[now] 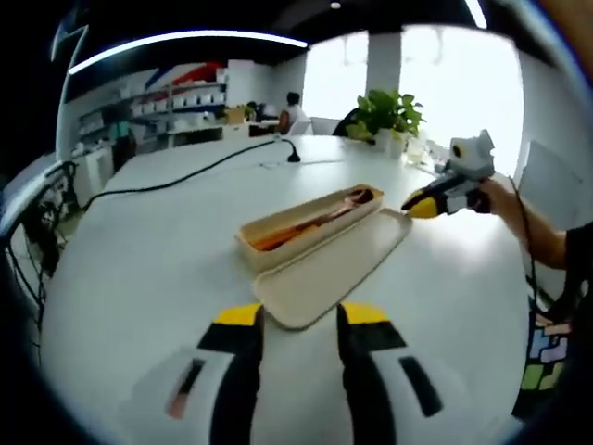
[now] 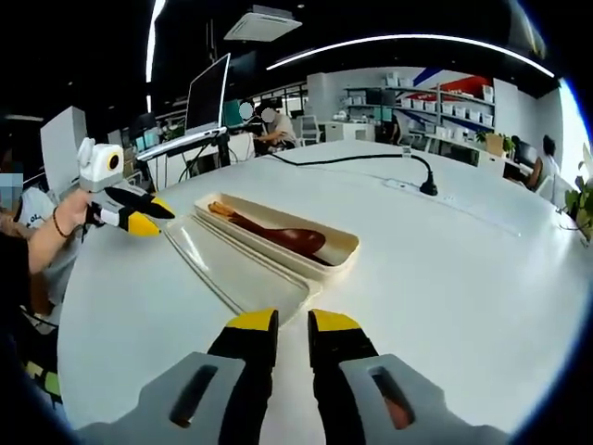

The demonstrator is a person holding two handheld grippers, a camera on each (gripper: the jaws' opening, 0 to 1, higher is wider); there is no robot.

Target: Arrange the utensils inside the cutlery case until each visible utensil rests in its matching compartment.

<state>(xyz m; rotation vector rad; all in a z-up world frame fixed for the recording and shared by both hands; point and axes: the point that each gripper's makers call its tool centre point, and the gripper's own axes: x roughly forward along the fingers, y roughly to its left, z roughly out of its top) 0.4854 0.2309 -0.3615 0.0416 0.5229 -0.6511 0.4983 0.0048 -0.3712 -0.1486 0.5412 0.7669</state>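
— On the white counter [image 1: 139, 260], what lies where?

— Cutlery case [image 1: 310, 225], open; its lid [image 1: 334, 264] flat, touching the case's side. Spoon [image 2: 283, 235] and what may be a second utensil, orange-handled, rest inside.

— And your grippers?

— I hold my left gripper [image 1: 298, 326] back, jaws parted, empty. My right gripper [image 2: 292, 332] has its jaws a narrow gap apart, gripping nothing.

— Progress?

— I judge the utensils seated; whether each compartment matches I cannot tell. The lid remains off.
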